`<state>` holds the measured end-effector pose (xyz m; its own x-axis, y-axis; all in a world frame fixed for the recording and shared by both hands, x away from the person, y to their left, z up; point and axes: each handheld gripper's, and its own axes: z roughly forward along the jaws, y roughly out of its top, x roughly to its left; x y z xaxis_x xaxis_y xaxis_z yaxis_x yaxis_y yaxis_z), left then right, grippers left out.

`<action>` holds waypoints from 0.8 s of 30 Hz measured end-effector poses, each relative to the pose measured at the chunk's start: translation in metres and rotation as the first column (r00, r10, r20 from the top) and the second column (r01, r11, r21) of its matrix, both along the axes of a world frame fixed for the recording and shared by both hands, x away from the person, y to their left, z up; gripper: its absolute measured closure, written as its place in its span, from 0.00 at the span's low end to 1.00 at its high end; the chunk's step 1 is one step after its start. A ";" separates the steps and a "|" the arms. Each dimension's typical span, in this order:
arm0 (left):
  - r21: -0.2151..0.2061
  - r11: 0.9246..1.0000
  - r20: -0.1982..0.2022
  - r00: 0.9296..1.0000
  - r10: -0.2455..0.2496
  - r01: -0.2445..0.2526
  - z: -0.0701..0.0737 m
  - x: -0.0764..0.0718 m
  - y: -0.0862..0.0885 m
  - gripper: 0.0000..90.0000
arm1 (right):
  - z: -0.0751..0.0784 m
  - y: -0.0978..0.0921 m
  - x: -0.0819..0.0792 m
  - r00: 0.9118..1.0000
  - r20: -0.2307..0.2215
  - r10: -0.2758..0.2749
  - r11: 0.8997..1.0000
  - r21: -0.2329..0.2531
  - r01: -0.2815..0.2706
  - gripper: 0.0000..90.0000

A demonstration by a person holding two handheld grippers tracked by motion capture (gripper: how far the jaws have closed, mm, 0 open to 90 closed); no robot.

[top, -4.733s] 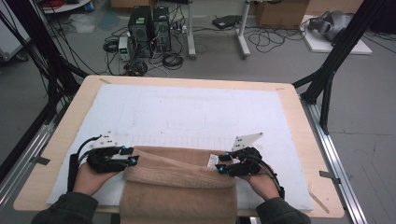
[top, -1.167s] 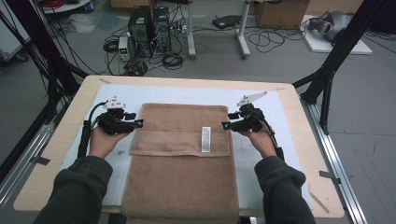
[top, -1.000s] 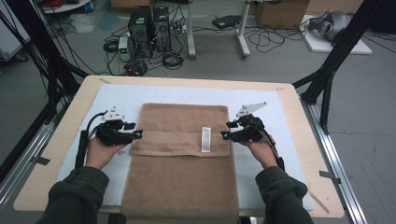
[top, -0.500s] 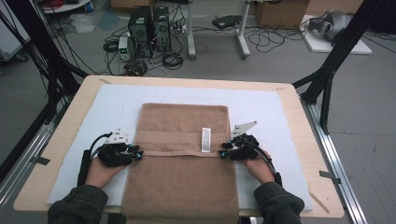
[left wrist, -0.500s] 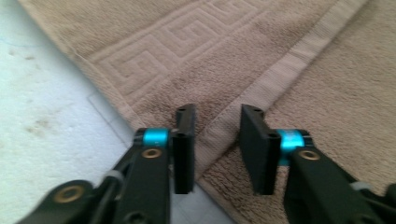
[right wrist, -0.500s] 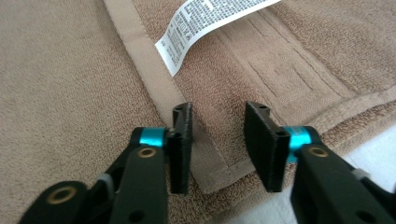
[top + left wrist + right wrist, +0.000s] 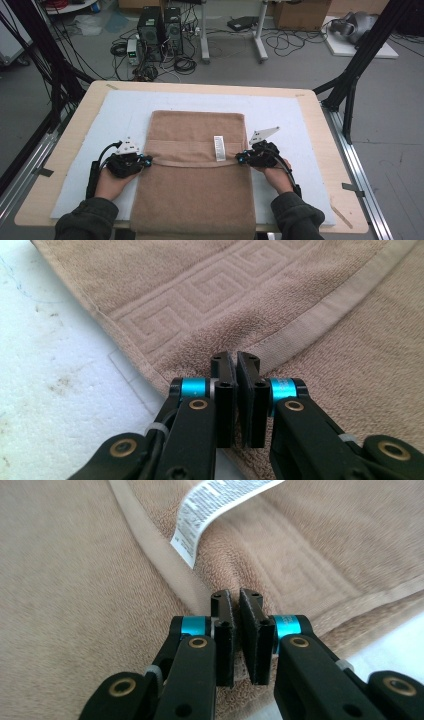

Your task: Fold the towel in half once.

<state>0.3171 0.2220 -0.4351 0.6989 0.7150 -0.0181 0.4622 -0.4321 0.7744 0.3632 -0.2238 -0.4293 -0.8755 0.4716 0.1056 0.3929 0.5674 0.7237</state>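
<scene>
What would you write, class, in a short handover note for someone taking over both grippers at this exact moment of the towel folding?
Left gripper: jaws nearly closed on the left end of the folded-over hem of the brown towel.
Right gripper: jaws likewise pinched on the hem's right end, beside the white care label.
Towel: flat on the white mat, long way toward the person, near end at the table's front edge.
Done: the far part is doubled over, its hem lying across the middle.
Left: probably let go, smooth the fold, then fold again; that is a guess.
</scene>
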 end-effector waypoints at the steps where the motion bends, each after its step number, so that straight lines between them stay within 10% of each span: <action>1: -0.014 1.000 0.003 1.000 0.000 0.000 0.002 0.000 0.000 0.96 | 0.003 -0.001 -0.001 1.000 0.006 -0.001 1.000 0.006 0.001 0.94; 12: -0.068 0.997 0.066 0.997 -0.036 0.041 0.031 -0.030 0.004 0.96 | 0.037 -0.016 -0.027 0.998 0.063 0.031 0.997 0.064 -0.035 0.94; 24: -0.054 0.995 0.084 0.993 -0.080 0.085 0.025 -0.130 0.012 0.96 | 0.040 -0.010 -0.110 0.976 0.032 0.214 0.975 0.043 -0.216 0.94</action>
<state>0.1866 0.2342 -0.4099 0.7560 0.6545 0.0022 0.3610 -0.4197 0.8328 0.2537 -0.2342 -0.3892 -0.9587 0.2671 0.0975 0.2450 0.6021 0.7599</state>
